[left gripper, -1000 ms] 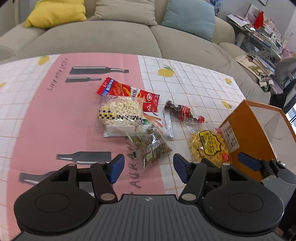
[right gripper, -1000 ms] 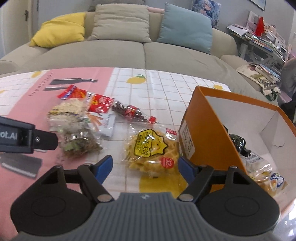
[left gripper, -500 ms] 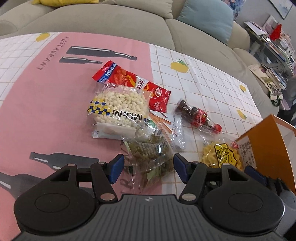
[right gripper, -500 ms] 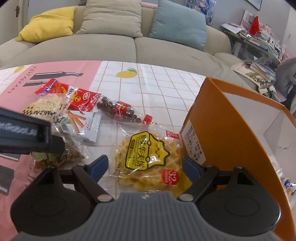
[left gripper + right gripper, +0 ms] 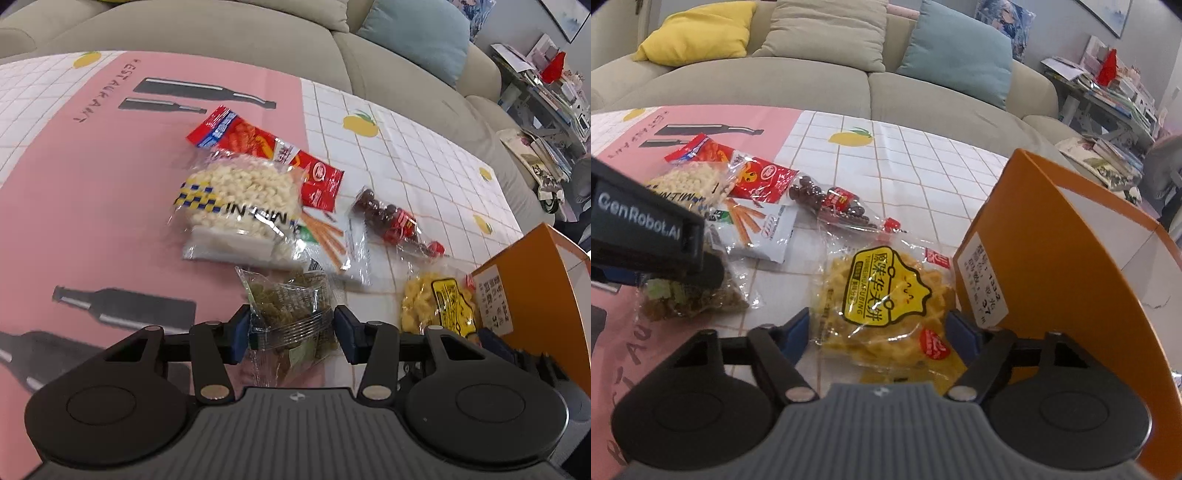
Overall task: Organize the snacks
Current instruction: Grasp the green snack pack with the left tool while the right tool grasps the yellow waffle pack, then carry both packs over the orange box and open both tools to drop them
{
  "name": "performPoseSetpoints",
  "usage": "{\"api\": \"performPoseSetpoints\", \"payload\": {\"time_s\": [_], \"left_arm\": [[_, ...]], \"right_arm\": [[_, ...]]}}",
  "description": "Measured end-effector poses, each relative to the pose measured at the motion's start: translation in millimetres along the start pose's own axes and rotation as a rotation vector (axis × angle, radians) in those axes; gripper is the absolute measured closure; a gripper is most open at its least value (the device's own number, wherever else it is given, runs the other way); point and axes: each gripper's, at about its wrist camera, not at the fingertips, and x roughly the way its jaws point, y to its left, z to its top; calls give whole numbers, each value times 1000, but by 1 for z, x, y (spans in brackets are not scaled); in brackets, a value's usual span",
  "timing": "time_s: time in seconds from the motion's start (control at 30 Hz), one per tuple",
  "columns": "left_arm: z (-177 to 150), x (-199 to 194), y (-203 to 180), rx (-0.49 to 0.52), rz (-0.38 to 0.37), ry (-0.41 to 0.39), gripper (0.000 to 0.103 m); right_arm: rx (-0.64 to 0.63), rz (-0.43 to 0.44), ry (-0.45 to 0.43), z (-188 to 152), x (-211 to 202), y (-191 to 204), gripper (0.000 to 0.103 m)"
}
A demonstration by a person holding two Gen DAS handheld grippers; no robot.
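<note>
you are holding the left gripper (image 5: 291,334) low over the tablecloth (image 5: 92,192), its jaws having just been closing, and the blue pads are pinching the crinkled film of the green snack bag (image 5: 291,314) at both sides, so it looks gripped. your right gripper (image 5: 877,332) has also just been closing, around the yellow waffle packet (image 5: 882,299); the left pad is touching the wrapper, but the right pad seems just short of it, so i judge those jaws not yet clamped on it. that packet is lying flat right beside the orange box (image 5: 1052,240), which is standing open at your right.

what could go wrong: the left pads may be catching only loose film, and the bag could slide out as you are lifting. the right pad is sitting close against the box wall, so closing further or lifting may be nudging the box. the two grippers are working near each other, and the left one's body is already crossing the right camera's view.

farther out, the pale puffed-snack bag (image 5: 236,206), the white stick-snack packet (image 5: 759,229), the red packet (image 5: 266,147) and the bag of dark round sweets (image 5: 391,221) are overlapping in a loose heap, waiting.

hard to make out: the near end of the green bag is hiding under the left gripper, the box's inside is mostly cut off, and the puffed bag's lettering is blurring. the sofa (image 5: 812,85) is sitting beyond.
</note>
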Motion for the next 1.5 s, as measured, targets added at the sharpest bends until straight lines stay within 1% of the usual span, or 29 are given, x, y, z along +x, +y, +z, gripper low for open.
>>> {"api": "performPoseSetpoints", "payload": {"time_s": [0.1,0.23,0.43,0.53,0.63,0.8,0.9,1.17,1.5], "left_arm": [[-3,-5,4,-15,9,15,51],[-8,-15,7,-26,22,23,52],[-20,-35,9,-42,27,27,54],[-29,-47,8,-41,18,31,55],[-36,-56,11,-63,16,35,56],[-38,-78,10,-71,10,-2,57],[-39,-91,6,-69,2,-26,57],[-47,-119,-5,-47,-20,-73,59],[-47,-158,-26,7,-68,-152,60]], "right_arm": [[-24,7,-1,0,-3,3,37],[-16,46,10,1,-9,3,40],[52,134,64,0,-29,-3,42],[90,173,90,0,-39,-6,43],[97,164,92,-1,-53,-7,43],[130,185,96,-5,-77,-13,44],[129,181,83,-7,-90,-16,44],[141,206,34,-7,-122,-28,47],[233,289,-29,-5,-160,-63,49]]}}
